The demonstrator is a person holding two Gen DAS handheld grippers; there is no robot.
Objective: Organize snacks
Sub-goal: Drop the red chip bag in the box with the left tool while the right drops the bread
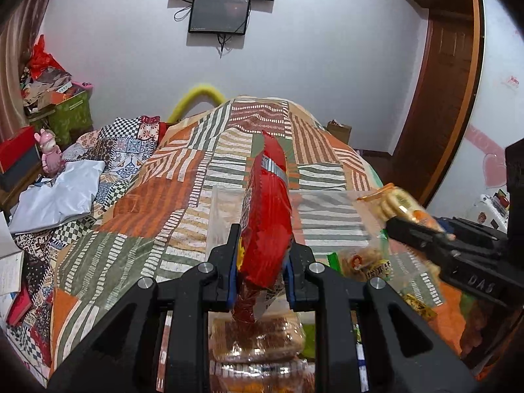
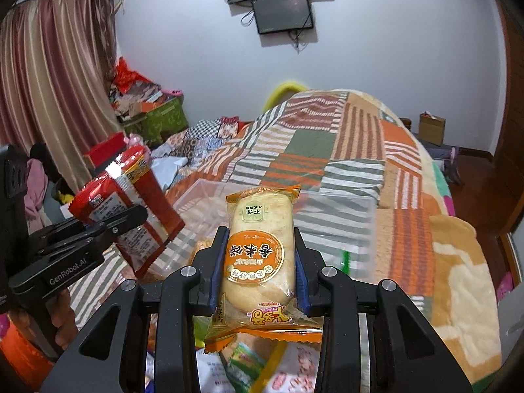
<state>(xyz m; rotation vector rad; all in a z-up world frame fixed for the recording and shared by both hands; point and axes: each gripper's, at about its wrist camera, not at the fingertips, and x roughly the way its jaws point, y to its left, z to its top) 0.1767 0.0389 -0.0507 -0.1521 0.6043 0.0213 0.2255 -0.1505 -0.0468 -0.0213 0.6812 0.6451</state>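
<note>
My left gripper [image 1: 262, 252] is shut on a red snack bag [image 1: 267, 209] held upright above the bed; it also shows in the right wrist view [image 2: 127, 209]. My right gripper [image 2: 260, 262] is shut on an orange rice-cracker pack [image 2: 258, 255], also seen in the left wrist view [image 1: 398, 204]. A clear plastic bin [image 2: 327, 209] sits on the bed just beyond both grippers. Several loose snack packs [image 2: 262, 366] lie below the grippers.
The patchwork bedspread [image 1: 147, 216] covers the bed. Clothes and a pink figurine [image 1: 50, 154] lie at the left. A wooden door [image 1: 448, 75] is at the right. Two screens [image 1: 217, 14] hang on the far wall.
</note>
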